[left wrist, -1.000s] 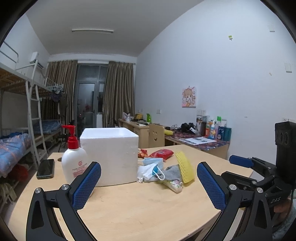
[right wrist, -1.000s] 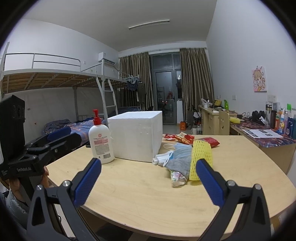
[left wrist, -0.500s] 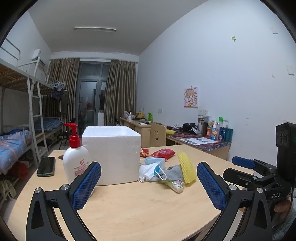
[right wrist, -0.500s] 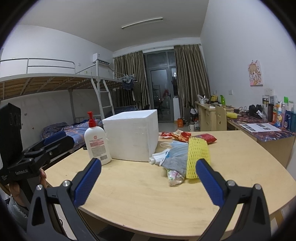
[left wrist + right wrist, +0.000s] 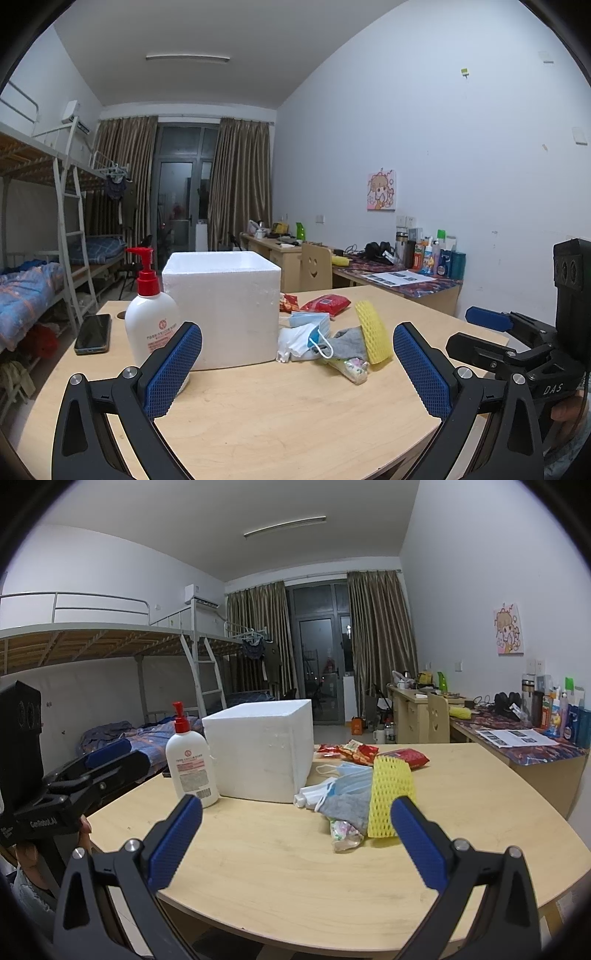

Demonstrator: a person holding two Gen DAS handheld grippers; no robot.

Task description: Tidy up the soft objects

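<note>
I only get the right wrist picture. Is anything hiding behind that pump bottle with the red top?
Observer: Yes. The left wrist view shows a dark phone lying flat on the table, on the far side of the pump bottle.
Operator: Anything else over there?
Observer: A small round hole in the tabletop, just beside the phone.
Operator: What does the tool I'm looking through look like from outside?
Observer: The right gripper is a black frame with a boxy black unit standing on top of it.
</note>
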